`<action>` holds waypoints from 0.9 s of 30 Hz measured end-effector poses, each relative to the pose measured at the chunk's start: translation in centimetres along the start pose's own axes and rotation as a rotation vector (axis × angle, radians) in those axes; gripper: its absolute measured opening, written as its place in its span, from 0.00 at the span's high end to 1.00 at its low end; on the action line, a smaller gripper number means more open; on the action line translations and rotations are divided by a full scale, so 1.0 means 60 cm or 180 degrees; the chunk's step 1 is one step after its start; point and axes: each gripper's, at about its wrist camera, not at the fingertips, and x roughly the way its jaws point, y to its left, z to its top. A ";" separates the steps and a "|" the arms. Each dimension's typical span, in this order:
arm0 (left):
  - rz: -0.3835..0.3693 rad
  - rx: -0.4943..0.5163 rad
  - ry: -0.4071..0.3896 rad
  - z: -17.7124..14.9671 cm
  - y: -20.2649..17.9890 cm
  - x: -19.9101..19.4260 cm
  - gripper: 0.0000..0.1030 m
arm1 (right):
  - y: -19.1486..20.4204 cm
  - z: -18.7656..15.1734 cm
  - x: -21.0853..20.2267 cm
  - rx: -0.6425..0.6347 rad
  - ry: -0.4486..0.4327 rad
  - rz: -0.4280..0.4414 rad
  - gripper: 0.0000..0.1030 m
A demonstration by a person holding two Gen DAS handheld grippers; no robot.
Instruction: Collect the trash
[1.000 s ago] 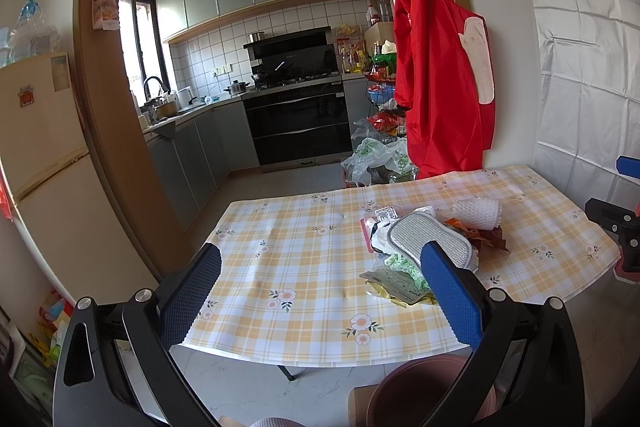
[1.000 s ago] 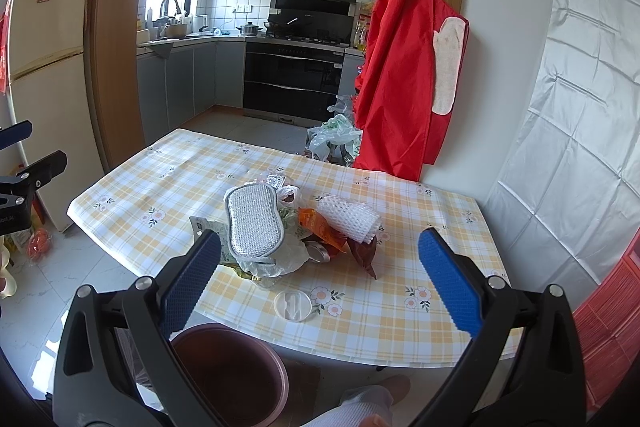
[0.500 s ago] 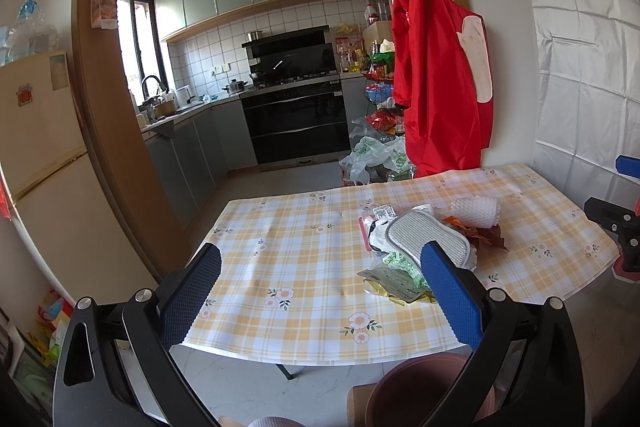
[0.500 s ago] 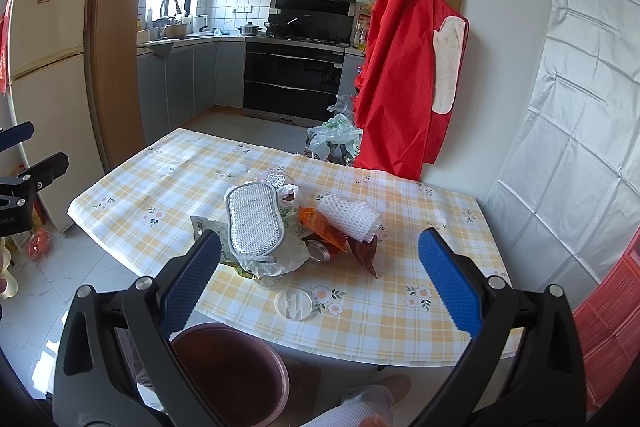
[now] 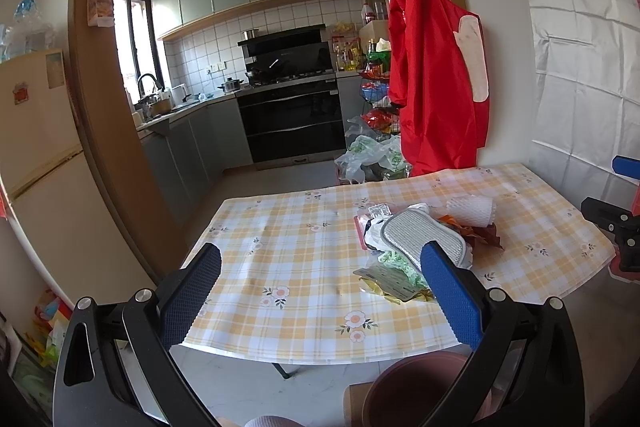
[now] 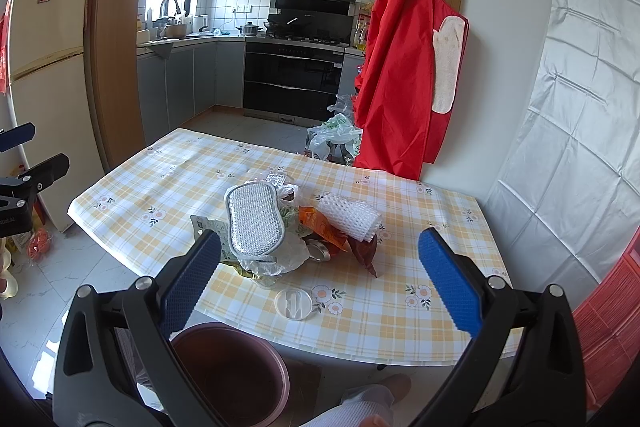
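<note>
A pile of trash [image 6: 288,227] lies mid-table: a grey mesh sponge pad [image 6: 254,219], white foam netting [image 6: 350,217], orange and brown wrappers [image 6: 324,227], a clear plastic bag and a round white lid [image 6: 293,303] near the front edge. The pile also shows in the left wrist view [image 5: 420,247]. A brown bin [image 6: 230,367] stands on the floor below the table's front edge. My right gripper [image 6: 318,279] is open and empty, held short of the pile. My left gripper [image 5: 320,291] is open and empty, to the pile's left.
The table has a yellow checked cloth [image 6: 160,187]. A red apron [image 6: 408,67] hangs on the wall behind it. Plastic bags [image 6: 334,139] lie on the floor beyond. A fridge [image 6: 44,67] stands at the left. A person's foot [image 6: 376,387] is beside the bin.
Both grippers have stayed nearly still and open; the views have shifted only very slightly.
</note>
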 end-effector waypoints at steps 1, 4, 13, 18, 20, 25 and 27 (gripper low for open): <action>-0.0001 0.0000 -0.0001 0.000 0.000 0.000 0.05 | 0.001 -0.001 0.000 -0.0001 -0.0001 0.0001 0.05; -0.0001 -0.0003 0.0001 0.000 0.000 0.000 0.05 | 0.000 0.000 0.000 0.0001 0.0002 -0.0001 0.05; -0.0078 -0.0017 0.0003 0.000 -0.005 -0.003 0.05 | 0.001 -0.001 0.000 -0.0001 0.0000 0.0000 0.05; -0.0140 0.0011 -0.0103 -0.013 -0.009 0.003 0.05 | -0.001 -0.012 0.004 0.0016 0.0014 0.0006 0.05; -0.0181 0.0024 -0.0081 -0.025 -0.010 0.017 0.05 | -0.004 -0.021 0.013 0.0046 0.0025 0.0015 0.05; -0.0390 -0.0048 0.0141 -0.061 -0.004 0.068 0.05 | -0.011 -0.049 0.059 0.0174 0.0185 0.0082 0.05; -0.0465 -0.0110 0.0268 -0.076 0.000 0.092 0.05 | -0.012 -0.062 0.085 0.0216 0.0269 0.0131 0.05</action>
